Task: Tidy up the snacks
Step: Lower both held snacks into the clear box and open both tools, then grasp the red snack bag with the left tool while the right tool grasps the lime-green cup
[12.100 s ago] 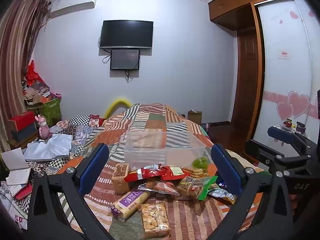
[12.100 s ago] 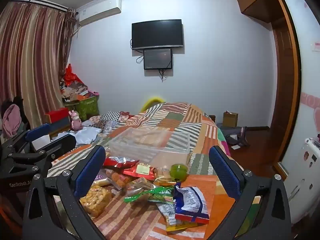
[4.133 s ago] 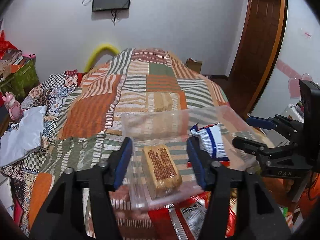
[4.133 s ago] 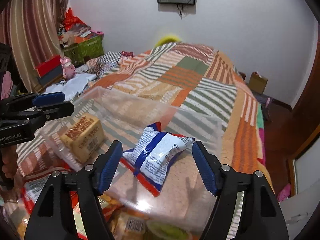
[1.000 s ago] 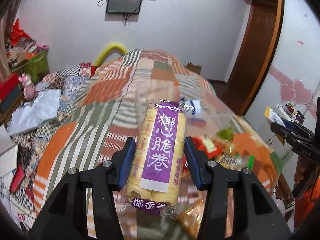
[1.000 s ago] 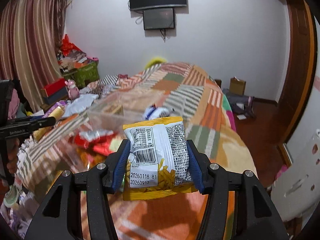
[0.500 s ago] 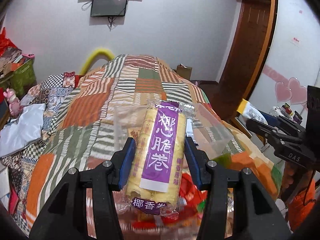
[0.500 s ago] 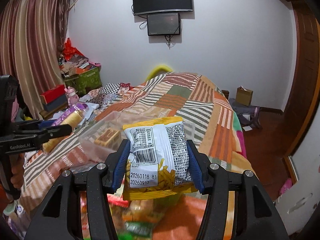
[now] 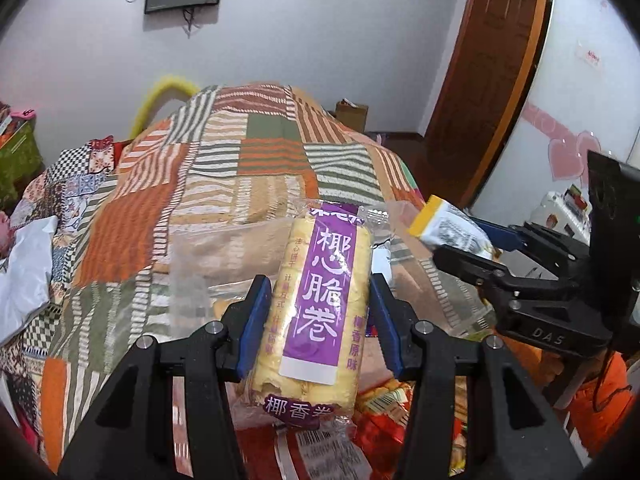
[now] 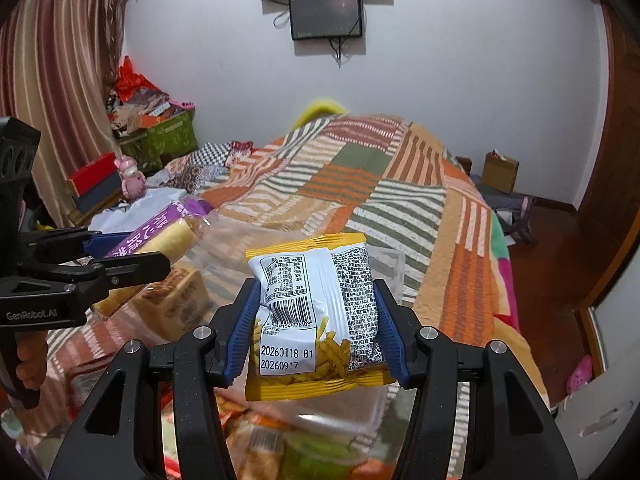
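We see 2 wrist views, each looking forward along its own fingers, close above the patchwork bed [image 9: 256,168] toward the far wall's monitor [image 10: 326,16]. Both share the clear bin [image 9: 224,248], and each catches the other gripper at its edge.

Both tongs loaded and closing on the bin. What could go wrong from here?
1. Collision: the left tongs with the purple egg-roll pack and the right tongs with the yellow snack bag converge on one clear bin; they may bump.
2. The long pack overhangs its grip, so its end could catch the bin wall.
3. The brown box already lies inside; a drop may land askew on it.
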